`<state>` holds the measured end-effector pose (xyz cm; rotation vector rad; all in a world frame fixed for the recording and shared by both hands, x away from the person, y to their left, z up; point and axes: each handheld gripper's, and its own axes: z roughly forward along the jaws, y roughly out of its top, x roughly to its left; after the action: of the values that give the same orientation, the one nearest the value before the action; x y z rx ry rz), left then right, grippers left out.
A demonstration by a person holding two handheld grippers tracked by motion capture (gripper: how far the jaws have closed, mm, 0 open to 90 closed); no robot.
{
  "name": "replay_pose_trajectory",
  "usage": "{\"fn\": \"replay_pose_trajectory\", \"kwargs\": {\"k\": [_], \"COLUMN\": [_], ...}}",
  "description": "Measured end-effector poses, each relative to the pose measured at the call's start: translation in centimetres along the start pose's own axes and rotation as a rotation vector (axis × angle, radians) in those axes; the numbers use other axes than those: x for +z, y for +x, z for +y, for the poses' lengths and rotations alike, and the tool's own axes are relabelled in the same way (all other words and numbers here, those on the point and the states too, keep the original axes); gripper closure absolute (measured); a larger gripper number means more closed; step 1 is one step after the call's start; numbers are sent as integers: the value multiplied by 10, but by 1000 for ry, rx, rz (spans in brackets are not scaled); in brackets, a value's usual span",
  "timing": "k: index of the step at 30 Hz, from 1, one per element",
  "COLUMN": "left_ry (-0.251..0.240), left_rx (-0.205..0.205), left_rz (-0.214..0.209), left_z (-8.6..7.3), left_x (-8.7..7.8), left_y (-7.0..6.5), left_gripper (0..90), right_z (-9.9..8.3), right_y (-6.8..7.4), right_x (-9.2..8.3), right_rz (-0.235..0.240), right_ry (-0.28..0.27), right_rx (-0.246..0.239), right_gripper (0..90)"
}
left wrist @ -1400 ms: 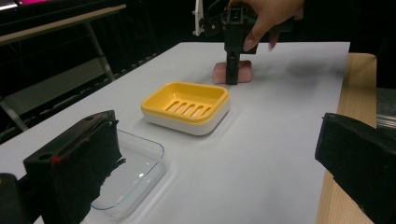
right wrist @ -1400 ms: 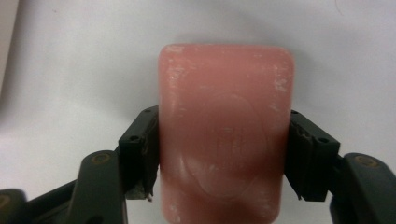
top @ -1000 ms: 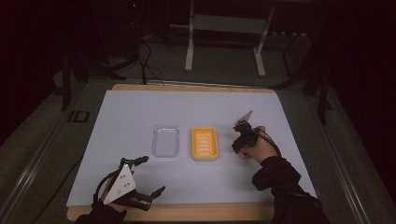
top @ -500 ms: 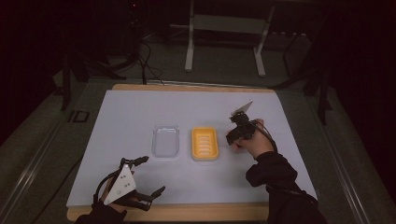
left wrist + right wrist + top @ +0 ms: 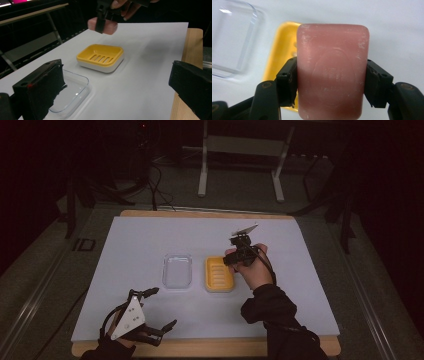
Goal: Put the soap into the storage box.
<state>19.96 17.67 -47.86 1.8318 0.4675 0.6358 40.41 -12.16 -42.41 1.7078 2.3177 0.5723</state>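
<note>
Clearly you have the pink soap bar (image 5: 333,72) pinched across its narrow sides in the right gripper (image 5: 329,82), one black finger (image 5: 287,82) flat on each long edge, so the bar cannot twist and its broad face stays free. In the left gripper view the soap bar (image 5: 110,25) hangs in the air above and a little behind the yellow soap dish (image 5: 101,58), not touching it; in the high view the right gripper (image 5: 243,254) sits just off the dish's (image 5: 219,274) far right corner. Holding it that way makes sense — the bar's long side already runs with the dish's long side, so it should drop between the walls onto the slotted floor without being turned.

The clear lid (image 5: 178,270) lies flat on the table just to the left of the yellow soap dish, close but apart from it, which keeps the tray open from above and leaves the lid within easy reach for covering later. My reading is that you are carrying the soap toward the dish and have not yet lowered it.

Your left gripper (image 5: 155,309) rests well in front of the dish, near the table's (image 5: 300,250) front edge, its fingers (image 5: 40,90) spread wide and empty — parked out of the way, and facing the lid.
</note>
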Motion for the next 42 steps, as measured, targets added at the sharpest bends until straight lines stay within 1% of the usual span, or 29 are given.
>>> {"fn": "replay_pose_trajectory", "kwargs": {"k": [1,3,5,7,9,11,12,14,15,17,18,21,22,24,26,28,30,31,33,34,36,37,39,41,42], "left_ry": [0,-3,-3,-3,-4,-6,-6,-6,-7,-4,-3,-4,-4,-4,-2,-3,-2,-2,-3,-3,-5,-4,-3,-3,-1], "left_rx": [0,-1,0,0,0,0,3,4,5,8,10,9,9,10,11,11,11,11,11,10,10,10,13,12,13], "left_rz": [0,1,1,0,-1,-2,-3,-4,-4,-4,-3,-3,-3,-4,-5,-6,-5,-6,-6,-8,-10,-10,-11,-12,-13], "left_z": [0,0,0,0,0,0,0,0,1,1,1,1,1,1,1,1,1,1,1,1,1,1,1,1,1], "left_x": [0,0,0,0,0,-1,-1,-1,-1,0,0,-1,-1,-1,-1,0,0,-1,-1,-1,-1,-1,-1,-1,-1], "left_y": [0,0,0,0,-1,-1,-1,-1,-1,-1,-2,-1,-1,-1,-2,-2,-2,-2,-2,-2,-2,-2,-2,-2,-2], "left_gripper": [6,6,6,6,6,6,6,6,6,6,6,6,6,6,6,6,6,6,6,6,6,6,6,6,6], "right_z": [0,1,1,0,-2,-4,-5,-6,-7,-9,-10,-14,-15,-17,-20,-21,-23,-24,-25,-25,-25,-25,-26,-26,-25], "right_y": [3,10,16,20,24,28,28,32,33,37,37,37,36,37,36,37,38,41,41,42,41,42,41,41,42], "right_x": [-1,-2,-3,-3,-1,2,4,9,11,16,19,27,29,34,39,45,47,51,54,57,58,61,63,64,65], "right_rz": [13,41,55,71,79,74,80,67,73,68,65,73,83,63,58,58,60,30,42,24,26,18,17,22,17], "right_ry": [-14,-22,-38,-55,-70,-70,-69,-66,-64,-63,-64,-60,-65,-62,-62,-43,-41,-37,-31,-30,-25,-15,-9,-5,6], "right_rx": [9,26,35,61,81,90,98,98,109,109,119,140,148,152,168,164,172,150,158,151,158,157,158,156,148], "right_gripper": [374,374,374,374,374,374,374,374,374,374,374,374,374,373,374,374,374,373,373,373,372,372,372,372,350]}}
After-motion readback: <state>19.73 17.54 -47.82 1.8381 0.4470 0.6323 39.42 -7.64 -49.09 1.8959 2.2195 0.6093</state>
